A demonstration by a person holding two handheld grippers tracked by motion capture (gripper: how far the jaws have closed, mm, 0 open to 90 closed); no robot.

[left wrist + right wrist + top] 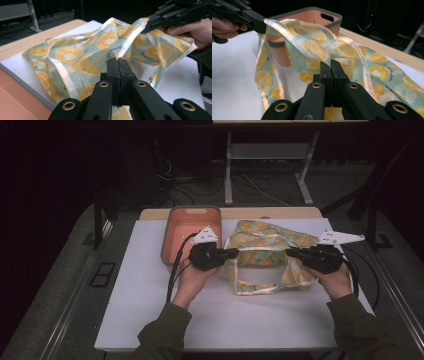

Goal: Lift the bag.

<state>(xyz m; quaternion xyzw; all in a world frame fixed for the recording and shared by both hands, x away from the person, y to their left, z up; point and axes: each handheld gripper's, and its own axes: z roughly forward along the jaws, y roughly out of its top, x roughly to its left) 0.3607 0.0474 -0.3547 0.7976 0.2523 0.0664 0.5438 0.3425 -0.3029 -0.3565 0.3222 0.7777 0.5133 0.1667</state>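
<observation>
Gripping citrus-print cloth [265, 251]: left gripper [235, 253] and right gripper [289, 252] both clamping its hem (lifting begun); folding or binning into pink tub [176, 220] remaining.

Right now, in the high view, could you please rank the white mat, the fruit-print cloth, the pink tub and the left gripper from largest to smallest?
1. White mat.
2. Fruit-print cloth.
3. Pink tub, looks a little smaller than the cloth.
4. Left gripper, smallest.
</observation>
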